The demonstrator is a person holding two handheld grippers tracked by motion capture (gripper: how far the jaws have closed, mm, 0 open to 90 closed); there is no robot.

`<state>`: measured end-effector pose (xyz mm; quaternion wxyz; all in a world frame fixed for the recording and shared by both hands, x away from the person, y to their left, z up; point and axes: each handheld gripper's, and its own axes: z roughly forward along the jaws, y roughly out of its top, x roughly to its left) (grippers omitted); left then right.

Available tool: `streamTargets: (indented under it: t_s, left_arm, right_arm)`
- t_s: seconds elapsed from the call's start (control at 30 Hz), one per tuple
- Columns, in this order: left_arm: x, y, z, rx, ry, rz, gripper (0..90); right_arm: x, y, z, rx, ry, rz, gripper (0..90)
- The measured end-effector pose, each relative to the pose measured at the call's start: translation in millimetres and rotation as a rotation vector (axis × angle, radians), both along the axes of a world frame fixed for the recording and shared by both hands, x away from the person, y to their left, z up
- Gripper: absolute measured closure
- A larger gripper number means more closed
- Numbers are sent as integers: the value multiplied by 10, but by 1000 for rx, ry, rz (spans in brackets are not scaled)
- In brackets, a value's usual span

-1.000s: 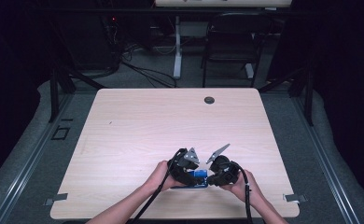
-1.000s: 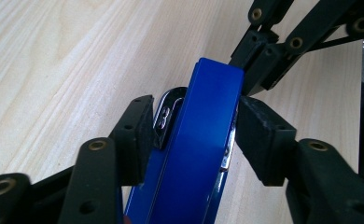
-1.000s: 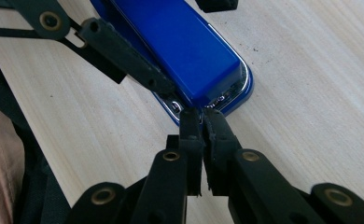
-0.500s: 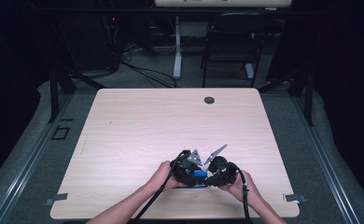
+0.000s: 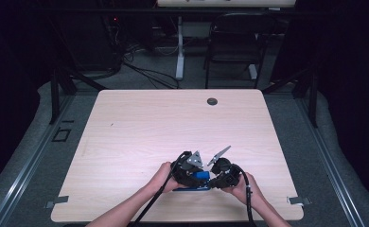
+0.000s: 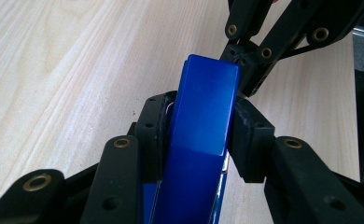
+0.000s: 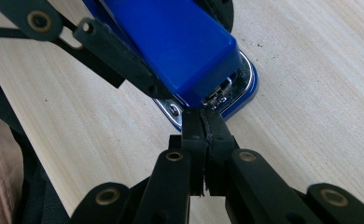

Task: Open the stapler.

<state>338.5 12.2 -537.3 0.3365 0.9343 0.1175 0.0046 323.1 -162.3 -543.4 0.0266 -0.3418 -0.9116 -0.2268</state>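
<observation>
Black pads of our left hand-held gripper (image 6: 201, 135) are clamped on the two sides of a blue stapler (image 6: 203, 116), its jaws having just been closing in on it. In the left gripper view the stapler's glossy top rises between the two pads and runs away from us, its far end meeting the tips of our right hand-held gripper (image 7: 203, 123). That right one is clenched, its two jaws pressed flat together with nothing we can see between them, and its tips sit right against the stapler's front end, where the chrome plate (image 7: 243, 77) and the blue base peek out under the top. From the high view, both of our hands meet over the stapler (image 5: 200, 176), left hand-held gripper (image 5: 188, 171) and right hand-held gripper (image 5: 220, 176) just beside one another. The stapler lies on the pale wooden desk (image 5: 163, 127), close to its near edge and somewhat toward the right corner. A small dark round cap (image 5: 212, 101) is set in the desk near the far edge, well apart from the stapler.
</observation>
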Motion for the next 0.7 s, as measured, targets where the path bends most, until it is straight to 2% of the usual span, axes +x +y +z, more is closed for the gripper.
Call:
streamTargets:
  t_s: [0.17,0.27,0.4,0.47,0.5,0.63,0.67,0.7]
  left_arm:
    - [-4,15,26,5,-10,-3,609]
    - [2,31,34,-15,-4,-11,613]
    - [6,48,53,-19,-4,-20,619]
    - [2,56,71,-6,-15,-22,622]
    - [4,57,64,-22,-11,-26,623]
    - [8,69,77,-23,-14,-34,627]
    - [16,78,83,-15,-18,-42,627]
    - [7,81,99,2,-29,-28,628]
  right_arm:
    - [0,0,0,2,1,1,890]
    - [2,-1,0,2,0,2,888]
    - [10,-4,4,-2,3,3,879]
    - [16,-7,9,-15,1,8,875]
    - [16,-8,1,-5,3,2,871]
    - [26,-25,16,-7,4,0,867]
    - [27,-28,24,-1,3,-4,867]
    - [29,-37,39,4,-2,-10,866]
